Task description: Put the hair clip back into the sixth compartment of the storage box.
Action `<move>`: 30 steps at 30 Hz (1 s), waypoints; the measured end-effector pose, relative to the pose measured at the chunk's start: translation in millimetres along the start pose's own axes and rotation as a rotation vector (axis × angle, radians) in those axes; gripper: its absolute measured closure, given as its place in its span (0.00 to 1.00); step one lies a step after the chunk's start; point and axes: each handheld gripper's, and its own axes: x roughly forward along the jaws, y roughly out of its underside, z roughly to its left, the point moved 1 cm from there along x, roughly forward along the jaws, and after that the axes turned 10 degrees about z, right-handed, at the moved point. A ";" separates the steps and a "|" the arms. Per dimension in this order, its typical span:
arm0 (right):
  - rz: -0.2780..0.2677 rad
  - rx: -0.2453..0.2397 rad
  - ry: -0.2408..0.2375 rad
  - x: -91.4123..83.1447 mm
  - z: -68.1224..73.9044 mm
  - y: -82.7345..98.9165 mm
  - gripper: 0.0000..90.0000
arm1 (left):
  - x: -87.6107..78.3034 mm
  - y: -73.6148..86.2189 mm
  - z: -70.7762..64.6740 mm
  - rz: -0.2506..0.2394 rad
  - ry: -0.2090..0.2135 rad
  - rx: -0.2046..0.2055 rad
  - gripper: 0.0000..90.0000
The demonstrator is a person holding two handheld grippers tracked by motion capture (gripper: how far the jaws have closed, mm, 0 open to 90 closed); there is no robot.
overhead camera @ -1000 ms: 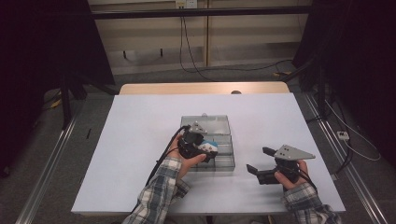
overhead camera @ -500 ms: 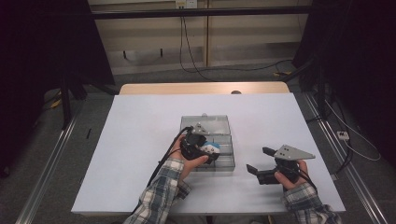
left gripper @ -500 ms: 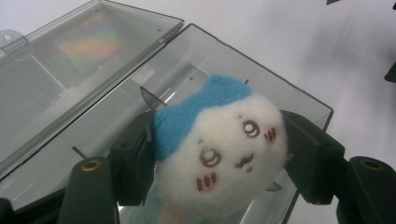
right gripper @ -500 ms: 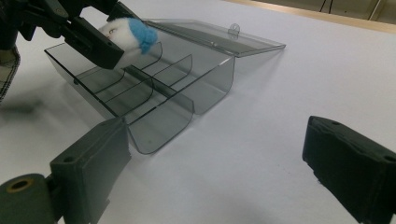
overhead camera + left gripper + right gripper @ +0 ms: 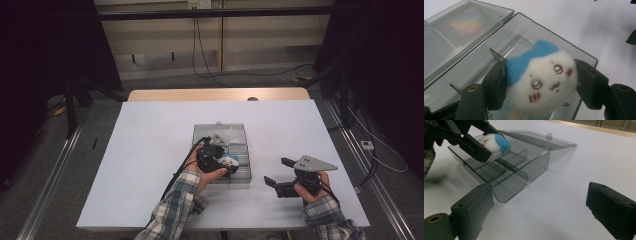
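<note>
A small white plush toy (image 5: 541,75) with a blue cap and a drawn face sits squeezed between the pads of my left gripper (image 5: 540,78). In the high view that gripper (image 5: 226,164) hangs over the near part of a clear smoky plastic box (image 5: 243,150) on the white table. The box has several dividers, and its lid (image 5: 541,140) lies folded back flat. From the right gripper view the toy (image 5: 495,146) shows just above the box's compartments. My right gripper (image 5: 277,172) rests low to the right of the box, jaws wide apart, nothing between them.
The white table (image 5: 150,150) spreads out wide to the left of the box and behind it. A wooden strip (image 5: 215,95) runs along its far edge. Dark curtains and metal floor rails (image 5: 45,180) flank the table. Cables trail on the floor behind.
</note>
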 end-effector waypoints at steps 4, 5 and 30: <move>0.000 0.000 0.000 0.0 0.1 0.0 0.08 | 1.1 -0.4 -0.9 -0.001 -0.002 -0.001 0.37; 0.000 0.000 0.000 0.0 0.1 0.0 0.08 | 1.4 -0.6 -1.5 -0.002 0.000 -0.001 0.37; 0.004 0.001 -0.002 0.0 0.5 0.3 0.08 | 12.5 -4.1 -9.9 0.012 0.020 0.026 0.36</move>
